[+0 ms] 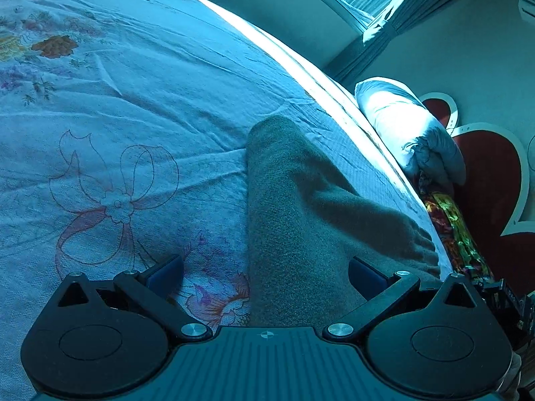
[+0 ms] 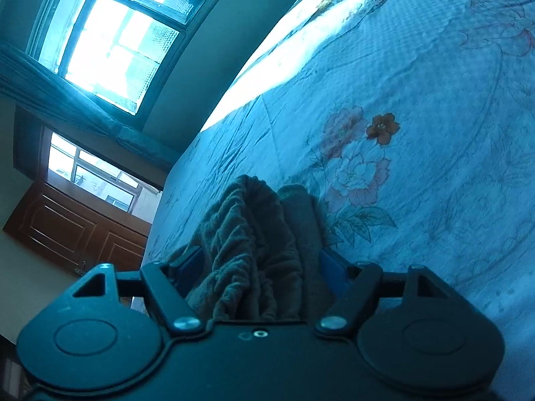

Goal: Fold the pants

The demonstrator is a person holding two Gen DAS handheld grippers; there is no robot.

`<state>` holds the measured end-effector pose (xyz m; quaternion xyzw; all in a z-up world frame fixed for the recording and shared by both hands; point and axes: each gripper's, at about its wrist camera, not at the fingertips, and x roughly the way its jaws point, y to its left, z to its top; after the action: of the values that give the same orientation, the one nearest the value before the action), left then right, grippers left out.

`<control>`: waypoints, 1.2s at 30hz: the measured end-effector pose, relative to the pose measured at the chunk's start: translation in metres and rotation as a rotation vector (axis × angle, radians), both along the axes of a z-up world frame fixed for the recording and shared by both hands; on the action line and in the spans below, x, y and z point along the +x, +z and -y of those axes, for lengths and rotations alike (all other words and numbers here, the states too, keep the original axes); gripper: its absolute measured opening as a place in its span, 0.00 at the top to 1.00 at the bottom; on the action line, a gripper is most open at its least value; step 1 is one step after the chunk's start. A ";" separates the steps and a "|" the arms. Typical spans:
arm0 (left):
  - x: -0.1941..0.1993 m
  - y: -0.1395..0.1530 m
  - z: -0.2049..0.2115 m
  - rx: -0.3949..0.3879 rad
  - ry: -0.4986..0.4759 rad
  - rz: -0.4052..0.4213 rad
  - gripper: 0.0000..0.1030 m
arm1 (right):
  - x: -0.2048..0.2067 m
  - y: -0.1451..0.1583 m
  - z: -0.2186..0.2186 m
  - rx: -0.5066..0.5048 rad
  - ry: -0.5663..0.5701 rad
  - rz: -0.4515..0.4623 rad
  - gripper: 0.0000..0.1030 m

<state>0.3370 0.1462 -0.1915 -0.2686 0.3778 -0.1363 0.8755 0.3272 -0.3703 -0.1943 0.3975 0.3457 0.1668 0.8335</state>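
Note:
The grey fleece pants [image 1: 301, 207] lie on the flowered bedsheet [image 1: 140, 107], one leg stretching away from me towards the bed's far edge. My left gripper [image 1: 265, 277] is open, its fingers wide apart just above the sheet, with the pants cloth running between them. In the right wrist view the bunched, gathered part of the pants [image 2: 254, 240] fills the gap between the fingers of my right gripper [image 2: 260, 267], which are set close on both sides of the cloth. The cloth stands up in folds in front of the fingers.
A white pillow [image 1: 411, 130] and a colourful cloth [image 1: 451, 230] lie past the bed's right edge by a red heart-shaped headboard [image 1: 485, 180]. Windows [image 2: 110, 36] and a wooden cabinet [image 2: 77, 230] stand beyond the bed's edge [image 2: 260, 67].

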 end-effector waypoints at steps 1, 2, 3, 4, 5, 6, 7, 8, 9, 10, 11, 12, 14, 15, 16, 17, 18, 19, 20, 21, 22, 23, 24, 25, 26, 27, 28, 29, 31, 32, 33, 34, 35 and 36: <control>0.000 -0.001 0.001 0.008 -0.007 0.004 0.00 | 0.001 0.000 -0.002 -0.010 0.009 0.002 0.39; 0.001 -0.001 0.001 0.012 -0.010 0.005 0.00 | 0.005 -0.002 -0.004 -0.026 0.023 -0.004 0.39; 0.001 -0.002 0.002 0.016 -0.011 0.007 0.00 | 0.010 -0.006 -0.007 -0.027 0.035 -0.021 0.42; 0.002 -0.002 0.002 0.018 -0.011 0.007 0.00 | 0.013 -0.009 -0.010 -0.024 0.047 -0.026 0.47; 0.002 -0.002 0.002 0.020 -0.009 0.007 0.00 | 0.015 -0.010 -0.012 -0.032 0.050 -0.028 0.47; 0.001 -0.002 0.002 0.022 -0.010 0.008 0.00 | 0.016 -0.011 -0.014 -0.036 0.054 -0.031 0.49; 0.001 -0.002 0.003 0.027 -0.014 0.009 0.00 | 0.017 -0.013 -0.015 -0.039 0.056 -0.041 0.54; 0.001 -0.001 0.003 0.032 -0.020 0.009 0.00 | 0.016 -0.013 -0.015 -0.044 0.052 -0.045 0.57; 0.001 -0.001 0.003 0.035 -0.023 0.009 0.00 | 0.015 -0.009 -0.015 -0.054 0.053 -0.030 0.61; 0.001 0.000 0.003 0.035 -0.025 0.007 0.00 | 0.013 -0.005 -0.016 -0.090 0.058 -0.020 0.64; 0.002 0.001 0.003 0.036 -0.027 0.005 0.00 | 0.012 -0.004 -0.017 -0.128 0.061 -0.025 0.65; 0.002 0.002 0.004 0.040 -0.030 0.002 0.00 | 0.012 -0.005 -0.018 -0.148 0.069 -0.032 0.67; 0.003 0.002 0.005 0.056 -0.038 -0.001 0.00 | 0.011 -0.006 -0.017 -0.120 0.076 -0.048 0.65; 0.003 0.003 0.006 0.065 -0.041 0.000 0.00 | 0.011 -0.006 -0.016 -0.104 0.087 -0.057 0.62; 0.003 0.002 0.007 0.071 -0.044 0.002 0.00 | 0.014 -0.005 -0.019 -0.121 0.103 -0.069 0.61; 0.003 0.002 0.007 0.072 -0.045 0.005 0.00 | 0.017 -0.004 -0.020 -0.133 0.112 -0.074 0.59; 0.003 0.002 0.007 0.070 -0.044 0.007 0.00 | 0.020 -0.005 -0.018 -0.130 0.107 -0.081 0.58; 0.002 0.001 0.006 0.065 -0.042 0.008 0.00 | 0.022 -0.006 -0.016 -0.115 0.095 -0.095 0.58; 0.002 0.001 0.005 0.062 -0.041 0.009 0.00 | 0.022 -0.006 -0.016 -0.103 0.086 -0.103 0.58; 0.001 0.001 0.004 0.058 -0.044 0.009 0.00 | 0.020 -0.003 -0.018 -0.099 0.075 -0.100 0.56; 0.000 0.001 0.003 0.056 -0.047 0.008 0.00 | 0.018 -0.001 -0.019 -0.107 0.072 -0.089 0.52; 0.000 0.001 0.002 0.054 -0.050 0.008 0.00 | 0.014 0.001 -0.021 -0.120 0.076 -0.075 0.50; 0.000 0.001 0.002 0.050 -0.052 0.009 0.00 | 0.012 -0.001 -0.022 -0.120 0.079 -0.070 0.47; -0.001 0.000 0.001 0.046 -0.052 0.012 0.00 | 0.013 -0.004 -0.023 -0.115 0.083 -0.076 0.47; -0.001 0.000 0.001 0.043 -0.050 0.014 0.00 | 0.014 -0.007 -0.024 -0.110 0.083 -0.080 0.46; -0.002 -0.001 0.002 0.044 -0.046 0.016 0.00 | 0.016 -0.010 -0.024 -0.093 0.083 -0.080 0.46; -0.003 -0.001 0.003 0.050 -0.044 0.019 0.00 | 0.018 -0.012 -0.024 -0.077 0.087 -0.083 0.48; -0.003 -0.001 0.005 0.056 -0.042 0.020 0.00 | 0.020 -0.012 -0.024 -0.060 0.094 -0.083 0.54; -0.005 0.003 0.006 0.066 -0.031 0.029 0.00 | 0.020 -0.008 -0.018 -0.005 0.083 -0.063 0.83; -0.006 0.007 0.007 0.066 -0.025 0.042 0.00 | 0.016 -0.004 -0.016 0.000 0.072 -0.044 0.84; -0.009 0.011 0.008 0.059 -0.027 0.065 0.00 | 0.012 -0.001 -0.015 -0.007 0.070 -0.025 0.85; -0.010 0.013 0.008 0.044 -0.033 0.083 0.00 | 0.009 0.000 -0.014 -0.023 0.067 -0.023 0.85; -0.008 0.012 0.008 0.037 -0.042 0.072 0.00 | 0.007 -0.005 -0.011 -0.034 0.058 -0.032 0.85; -0.004 0.009 0.009 0.035 -0.055 0.042 0.00 | 0.008 -0.014 -0.006 -0.018 0.047 -0.049 0.85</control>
<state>0.3326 0.1374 -0.1825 -0.2396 0.3688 -0.1594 0.8838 0.3348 -0.3638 -0.2086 0.3856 0.3769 0.1732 0.8242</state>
